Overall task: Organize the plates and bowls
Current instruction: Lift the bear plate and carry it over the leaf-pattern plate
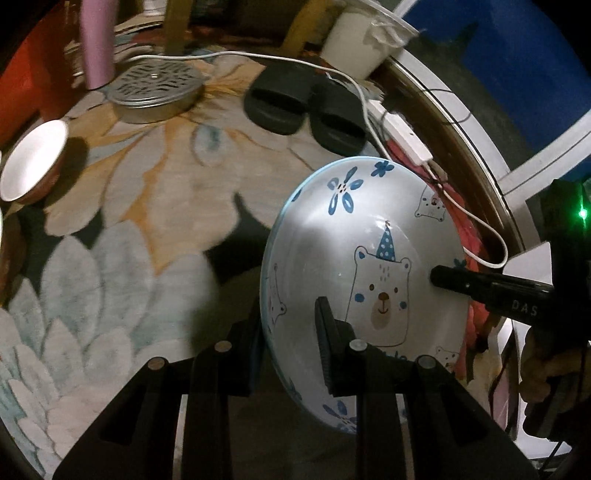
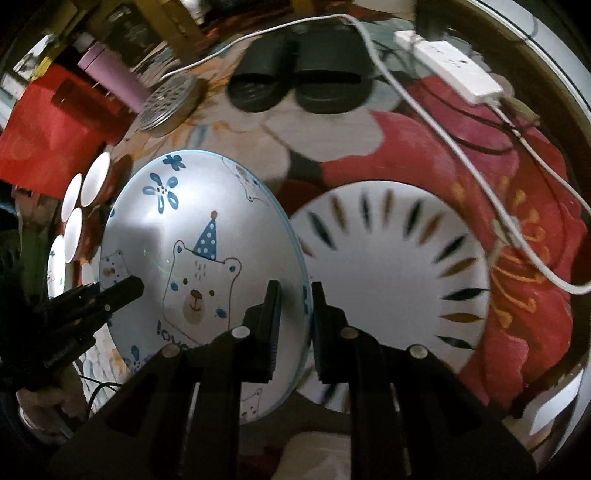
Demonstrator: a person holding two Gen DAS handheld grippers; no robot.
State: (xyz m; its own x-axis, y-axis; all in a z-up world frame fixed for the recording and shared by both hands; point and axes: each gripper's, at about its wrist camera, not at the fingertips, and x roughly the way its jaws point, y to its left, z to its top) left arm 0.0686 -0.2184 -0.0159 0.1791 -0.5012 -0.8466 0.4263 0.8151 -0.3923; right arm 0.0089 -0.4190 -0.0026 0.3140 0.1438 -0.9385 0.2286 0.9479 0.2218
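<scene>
my left claw (image 1: 291, 347) and right claw (image 2: 295, 325) pinch opposite rims of the bear plate (image 2: 207, 258); the leaf plate (image 2: 391, 269) lies right, under it.

Clearly a lived-in home, on the floor: floral rug (image 1: 122, 229) underfoot, black slippers (image 1: 306, 107) left beside a white power strip (image 1: 402, 133) and trailing cable (image 1: 236, 55), pink tumbler (image 1: 96, 40) and chair legs (image 1: 177, 26) beyond.
</scene>
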